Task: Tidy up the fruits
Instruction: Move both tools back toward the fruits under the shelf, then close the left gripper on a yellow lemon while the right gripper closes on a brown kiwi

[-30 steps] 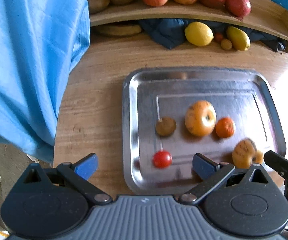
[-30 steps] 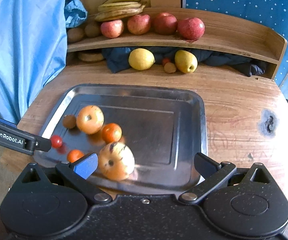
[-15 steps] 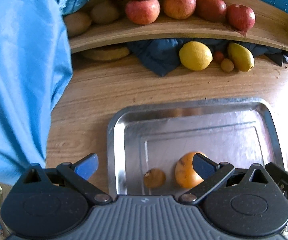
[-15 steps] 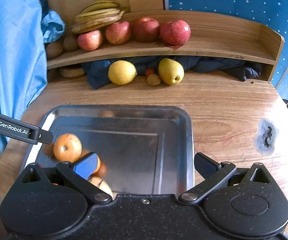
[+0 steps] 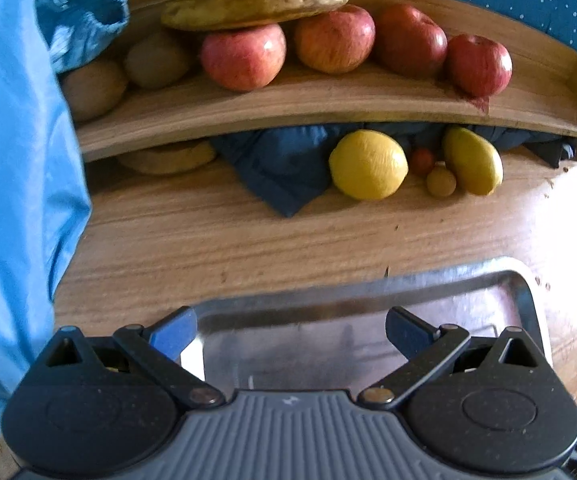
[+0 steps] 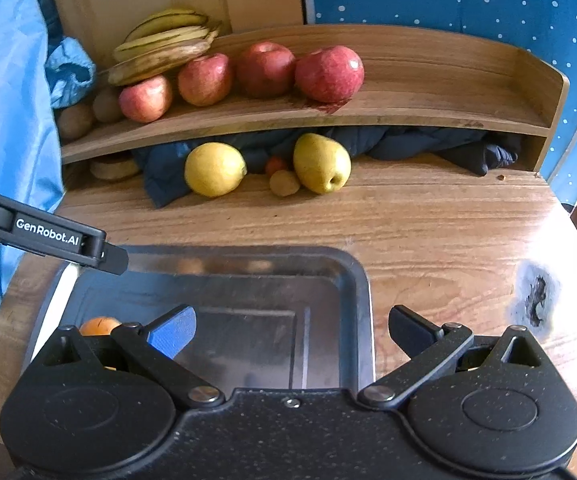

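A steel tray (image 5: pixel 368 292) (image 6: pixel 348 280) lies on the wooden table. In the right wrist view only the top of an orange fruit (image 6: pixel 98 325) shows in it; the other tray fruits are hidden behind my grippers. My left gripper (image 5: pixel 288 332) is open and empty over the tray's far edge. My right gripper (image 6: pixel 290 330) is open and empty over the tray's right part. The wooden shelf (image 6: pixel 408 112) holds several red apples (image 5: pixel 244 56) (image 6: pixel 328 72), bananas (image 6: pixel 160 48) and kiwis (image 5: pixel 92 88). Under it lie two yellow pears (image 6: pixel 212 168) (image 6: pixel 322 162).
A dark blue cloth (image 5: pixel 288 164) is stuffed under the shelf. A small red fruit (image 5: pixel 422 160) and a small brown one (image 5: pixel 440 182) lie between the pears. Blue fabric (image 5: pixel 16 160) hangs at the left. The table has a dark burn mark (image 6: pixel 536 296) at the right.
Both grippers have tilted up and moved toward the shelf. The tray fruits have slid out of view below the fingers. Both stay open.
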